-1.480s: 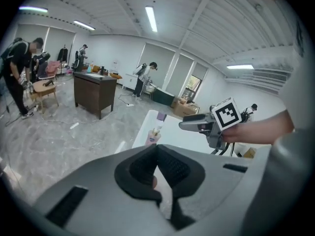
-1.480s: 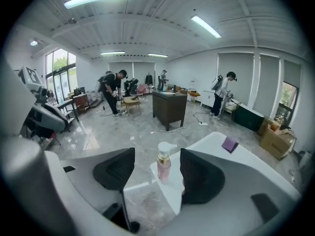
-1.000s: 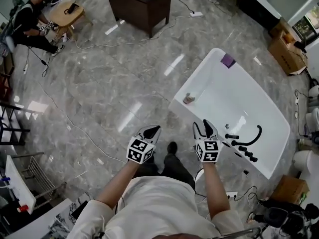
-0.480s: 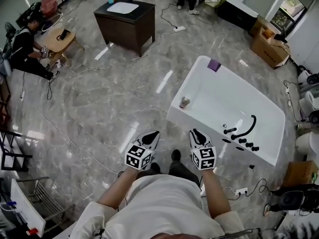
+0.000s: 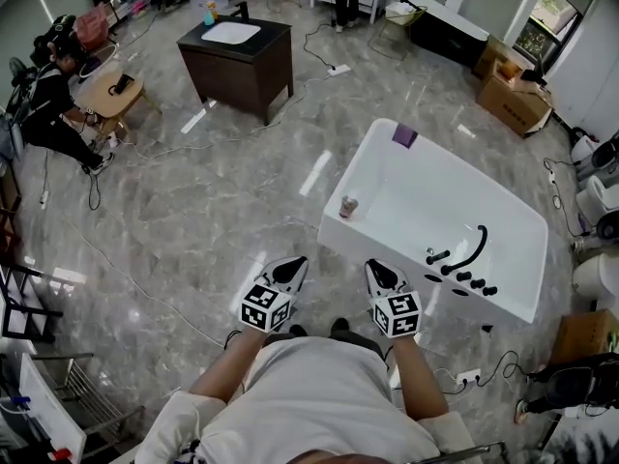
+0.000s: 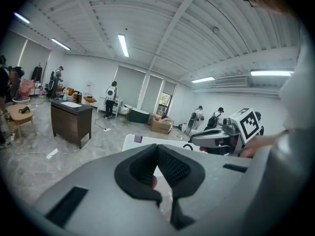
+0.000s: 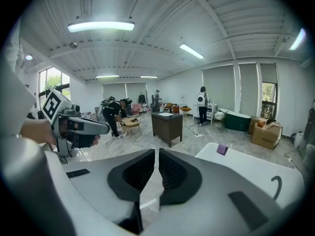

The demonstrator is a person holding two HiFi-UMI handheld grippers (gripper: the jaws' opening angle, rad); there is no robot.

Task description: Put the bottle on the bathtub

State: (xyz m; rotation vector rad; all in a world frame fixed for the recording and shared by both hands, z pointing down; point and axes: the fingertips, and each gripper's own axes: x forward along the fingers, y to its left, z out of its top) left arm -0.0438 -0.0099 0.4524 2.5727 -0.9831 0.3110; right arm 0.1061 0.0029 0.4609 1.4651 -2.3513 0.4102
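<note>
Although the task asks for the bottle (image 5: 349,206) to go onto the bathtub (image 5: 426,201), it appears to stand there already. It is upright on the flat surface of the bathtub's rim, at the corner nearest the person and on the side away from the black tap fittings (image 5: 464,259).

The left gripper (image 5: 289,269) and the right gripper (image 5: 379,273) both hang short of the bathtub's near wall and point towards it, and neither carries anything. In the left gripper view the fingers (image 6: 174,168) meet at their tips. A pinkish sliver shows in the gap behind the tips, most likely the bottle seen far beyond them rather than anything pinched. In the right gripper view the fingers (image 7: 172,173) are pressed almost together, with only a thin slit and nothing in it.

What the next move turns on is where the bottle lies from the fingers. It is ahead of both grippers and well apart from them, roughly between their two lines of aim but closer to the right one. By my reading the right gripper is somewhat nearer, and it would need to spread its fingers and approach from the side, across the bottle's vertical long axis. If the placing counts as done, no reach is called for.
</note>
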